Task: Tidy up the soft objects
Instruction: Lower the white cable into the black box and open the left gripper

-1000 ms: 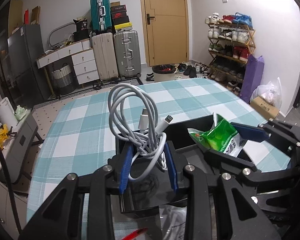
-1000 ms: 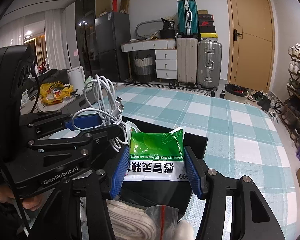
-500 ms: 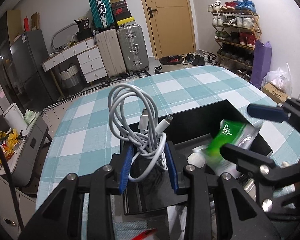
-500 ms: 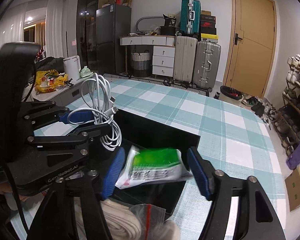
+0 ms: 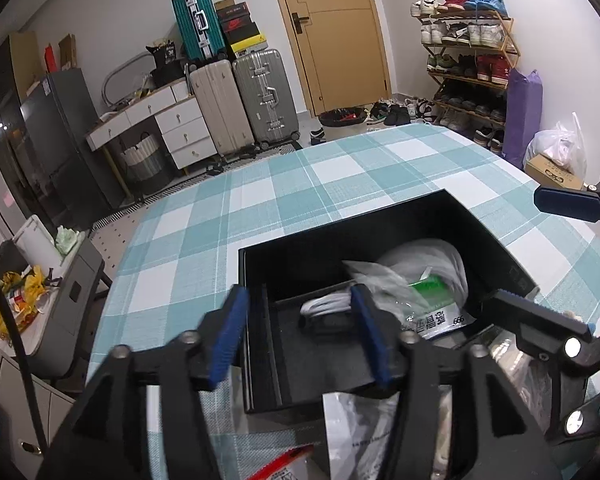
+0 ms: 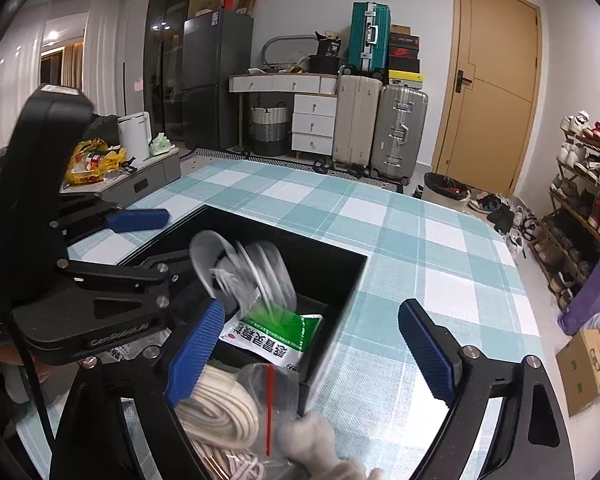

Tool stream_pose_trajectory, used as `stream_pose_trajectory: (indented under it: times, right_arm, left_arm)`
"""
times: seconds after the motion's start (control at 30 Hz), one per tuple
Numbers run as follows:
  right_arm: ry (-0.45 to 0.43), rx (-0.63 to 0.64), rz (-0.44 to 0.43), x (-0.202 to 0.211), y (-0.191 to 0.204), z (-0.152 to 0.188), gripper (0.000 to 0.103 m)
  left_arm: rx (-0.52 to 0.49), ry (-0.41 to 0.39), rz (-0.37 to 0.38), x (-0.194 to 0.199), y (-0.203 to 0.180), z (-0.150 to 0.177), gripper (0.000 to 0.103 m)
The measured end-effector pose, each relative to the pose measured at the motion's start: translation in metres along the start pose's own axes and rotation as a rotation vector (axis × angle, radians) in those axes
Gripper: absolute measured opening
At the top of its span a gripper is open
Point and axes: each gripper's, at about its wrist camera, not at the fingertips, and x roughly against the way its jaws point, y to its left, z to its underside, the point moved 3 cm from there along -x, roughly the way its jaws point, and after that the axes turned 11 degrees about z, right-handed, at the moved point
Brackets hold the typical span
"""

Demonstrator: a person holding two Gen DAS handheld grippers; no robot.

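A black open box (image 5: 480,224) (image 6: 356,276) sits on the checked tablecloth. Inside lie a green and white packet (image 5: 432,300) (image 6: 278,330) and a coiled white cable (image 5: 326,306), which shows blurred in the right wrist view (image 6: 244,272). My left gripper (image 5: 300,334) is open and empty just above the box's near part. My right gripper (image 6: 310,350) is open and empty over the box's near right corner, above the packet.
A cream coiled cable (image 6: 216,408) and a clear zip bag with a red strip (image 6: 268,408) lie in front of the box. A white plastic bag (image 5: 356,432) lies at the box's near edge. The teal checked table (image 5: 300,184) stretches beyond.
Both grippers have opened. The white cable dropped from the left gripper into the box, and the green packet dropped from the right gripper into the box.
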Motion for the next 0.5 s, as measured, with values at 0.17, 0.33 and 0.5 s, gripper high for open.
stream_pose_trajectory:
  times: [0.17, 0.33, 0.5]
  right_arm:
    - [-0.006, -0.029, 0.007, 0.011, -0.009, 0.005, 0.098]
    - [-0.011, -0.052, 0.007, 0.024, -0.014, 0.01, 0.102]
    - [0.0, -0.085, -0.032, 0.032, -0.016, 0.015, 0.102]
  left_arm:
    - [0.001, -0.012, 0.004, 0.012, -0.001, 0.0, 0.059]
    - [0.002, -0.036, -0.002, 0.025, -0.002, 0.002, 0.086]
    - [0.016, -0.052, 0.0, 0.039, -0.003, 0.007, 0.098]
